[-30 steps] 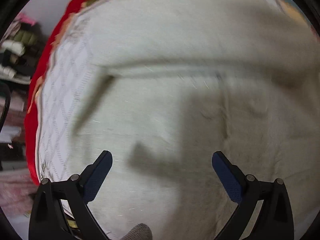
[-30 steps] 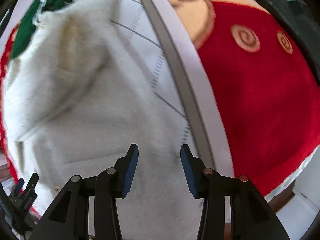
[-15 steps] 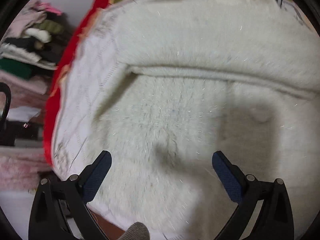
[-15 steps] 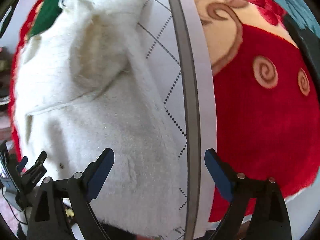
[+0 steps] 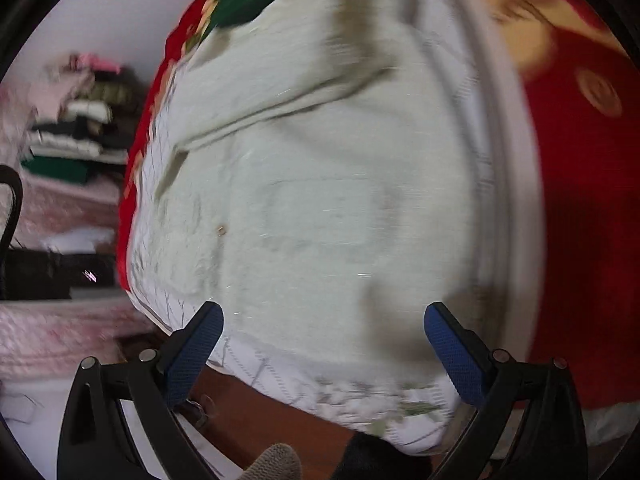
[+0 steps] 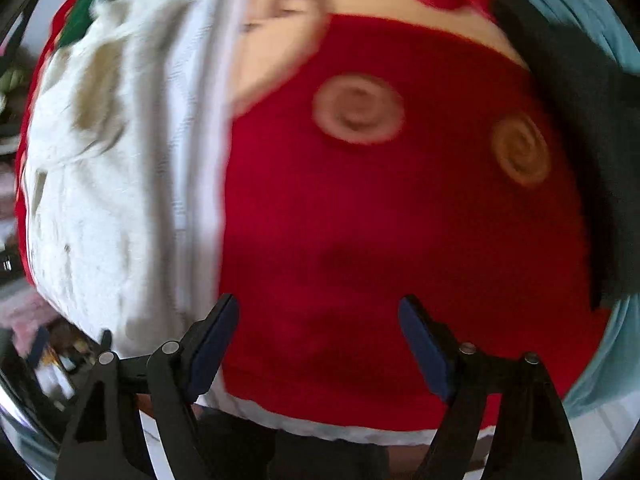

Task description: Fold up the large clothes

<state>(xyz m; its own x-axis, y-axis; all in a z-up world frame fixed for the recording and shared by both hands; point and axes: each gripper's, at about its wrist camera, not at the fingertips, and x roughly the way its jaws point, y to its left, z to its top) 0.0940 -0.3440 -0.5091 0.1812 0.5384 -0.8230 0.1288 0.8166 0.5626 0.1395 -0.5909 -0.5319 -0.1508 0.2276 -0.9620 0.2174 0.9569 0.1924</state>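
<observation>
A cream fleece garment [image 5: 320, 200] lies folded on a white quilted sheet [image 5: 404, 432] on the bed, with a fold ridge running across its upper half. My left gripper [image 5: 324, 336] hovers over the garment's near edge, open and empty. In the right wrist view the garment [image 6: 92, 200] lies at the left. My right gripper [image 6: 320, 336] hangs over the red blanket [image 6: 380, 220], off the garment; its jaws stand wide and are closing, with nothing between them. Both views are blurred.
A grey-striped sheet border [image 6: 208, 160] separates the garment from the red blanket. A green garment [image 5: 240, 4] lies at the far end. Folded clothes [image 5: 80, 128] are stacked at the left. The wooden bed edge [image 5: 260, 420] is near. Dark fabric [image 6: 580, 100] lies at the right.
Both grippers swung right and drew back toward the bed's near edge. The right gripper opened wide from a narrow gap and left the garment for the red blanket.
</observation>
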